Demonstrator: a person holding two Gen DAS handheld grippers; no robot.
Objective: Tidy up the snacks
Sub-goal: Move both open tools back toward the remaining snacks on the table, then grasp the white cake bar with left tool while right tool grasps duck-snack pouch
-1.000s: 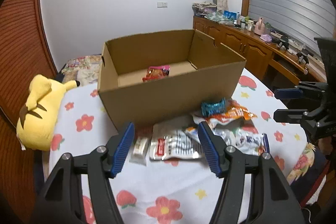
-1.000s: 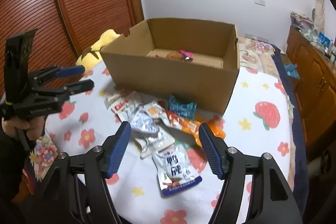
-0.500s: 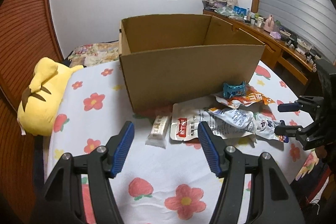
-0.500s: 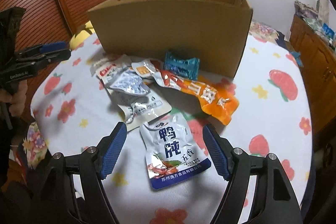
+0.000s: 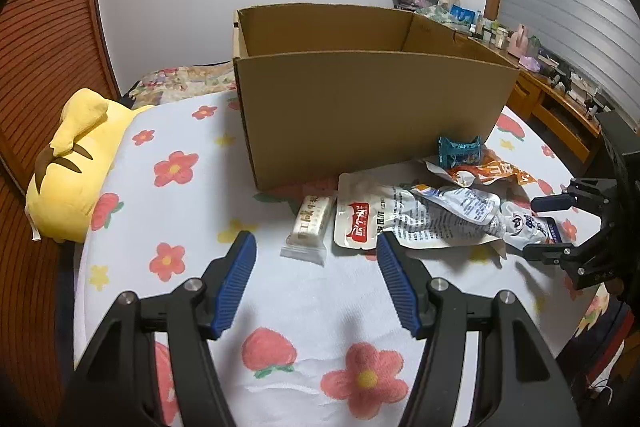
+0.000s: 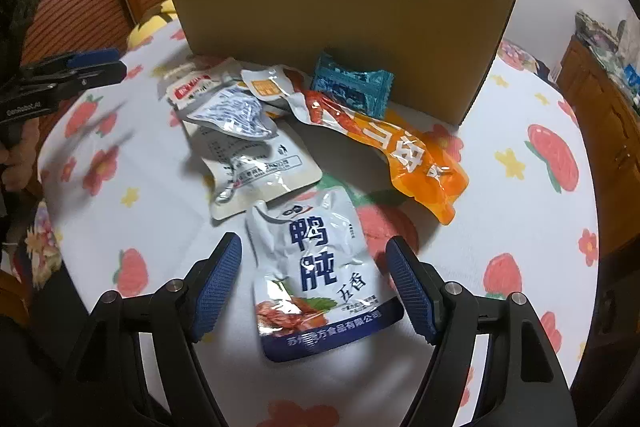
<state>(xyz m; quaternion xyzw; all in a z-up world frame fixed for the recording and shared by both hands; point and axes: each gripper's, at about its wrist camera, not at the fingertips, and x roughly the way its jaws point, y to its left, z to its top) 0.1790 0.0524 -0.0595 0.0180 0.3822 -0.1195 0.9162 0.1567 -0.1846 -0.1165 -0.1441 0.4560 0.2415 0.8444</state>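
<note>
Snacks lie in a loose heap on the bench [image 5: 328, 291], just in front of the box [image 5: 372, 107], which stands open at the top. Nearest the right claw [image 6: 314, 287] is a white-and-blue pouch [image 6: 316, 267] with large blue characters, lying flat between that claw's spread jaws; the claw is released and holds nothing. Beyond it a crumpled silver pouch [image 6: 236, 115] lies on a larger white pouch [image 6: 256, 163], an orange pouch [image 6: 404, 151] stretches to the right, and a teal packet [image 6: 352, 87] leans against the box wall. In the left view a small cream bar [image 5: 310, 223] lies at the left end of the heap, beside a white pouch with a red label [image 5: 360, 223]. The left claw [image 5: 316, 279] is also released and empty, poised above the cloth just short of the bar.

These pouches look light, thin and limp, with glossy film that will probably slip under the pads. A pouch lying flat offers little to pinch, so the sealed edge or a raised corner seems the best hold; the blue pouch's near bottom seam is the obvious spot. Once lifted it will likely droop. The silver pouch is already puckered and should be easier to catch. The bar looks stiffer and could be taken across its short sides. Overlapping pouches may drag one another along.

The yellow plush [image 5: 76, 163] lies well to the left, clear of the work.
</note>
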